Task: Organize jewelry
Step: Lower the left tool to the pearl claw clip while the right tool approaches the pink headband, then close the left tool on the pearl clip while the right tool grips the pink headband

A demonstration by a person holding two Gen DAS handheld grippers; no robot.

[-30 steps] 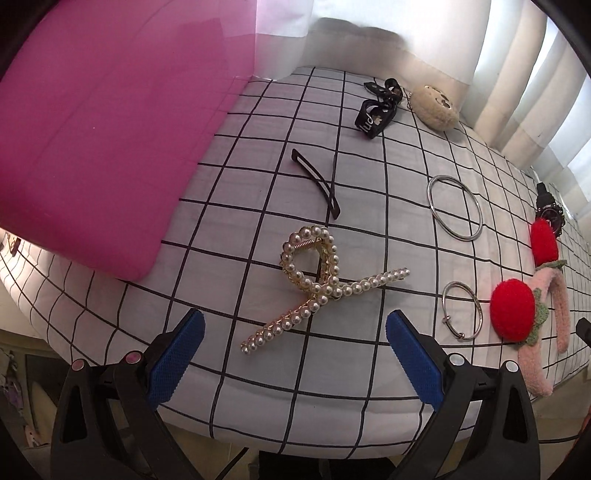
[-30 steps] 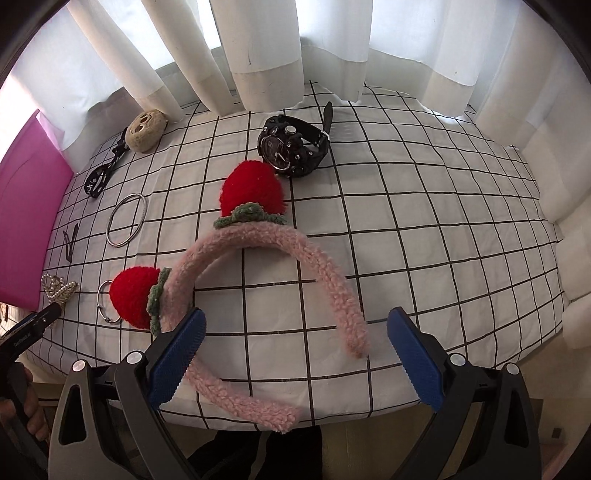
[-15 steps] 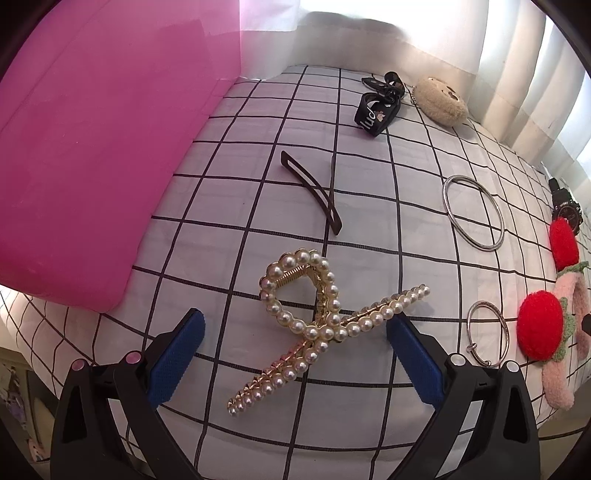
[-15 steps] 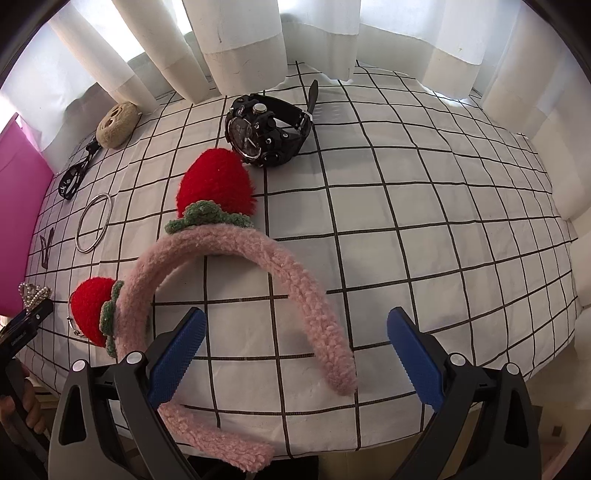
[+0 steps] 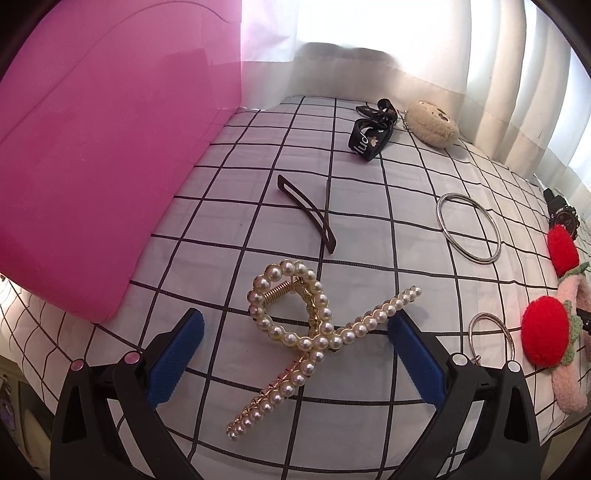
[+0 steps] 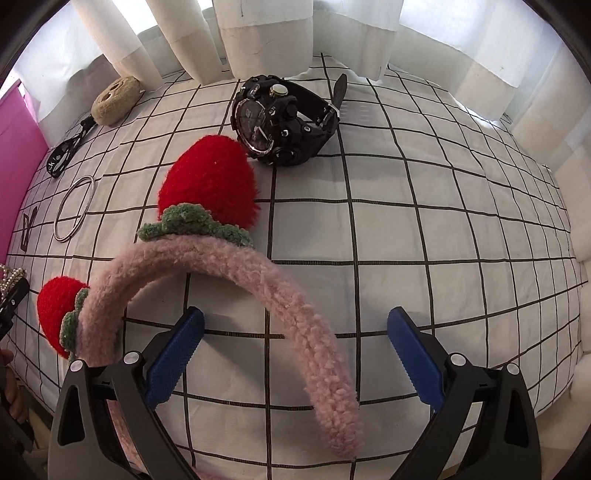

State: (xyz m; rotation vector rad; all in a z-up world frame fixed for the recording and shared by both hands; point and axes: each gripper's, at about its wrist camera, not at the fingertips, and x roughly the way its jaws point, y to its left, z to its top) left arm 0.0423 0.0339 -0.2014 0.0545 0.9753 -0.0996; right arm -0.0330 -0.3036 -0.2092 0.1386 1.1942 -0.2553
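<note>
Surroundings: we are seeing a pink folder (image 5: 92, 166) lying at nine o'clock on the gridded cloth (image 5: 369, 229), white curtains (image 6: 258, 33) hanging behind.
Neighbours of the clip: a black barrette (image 5: 306, 212) is lying at twelve o'clock, a large silver bangle (image 5: 468, 228) at two o'clock, a small ring bangle (image 5: 491, 339) at three o'clock, just beside a red pompom.
Far edge: a black strap (image 5: 371, 134) and a beige plush charm (image 5: 433, 124) are resting well apart from us.
Left gripper (image 5: 295, 360): we are holding it spread wide, grasping nothing, its blue pads flanking the clip without touching it.
Pearl hair clip (image 5: 306, 332): gold, lined with pearls, a loop with crossed tails, it is lying flat between our left fingers.
Right gripper (image 6: 295, 360): we are keeping it spread too, empty.
Headband (image 6: 221, 288): pink, fuzzy, carrying two red strawberries; its arch is passing between the right fingers.
Watch (image 6: 280, 118): black, sitting at twelve o'clock beyond the headband.
</note>
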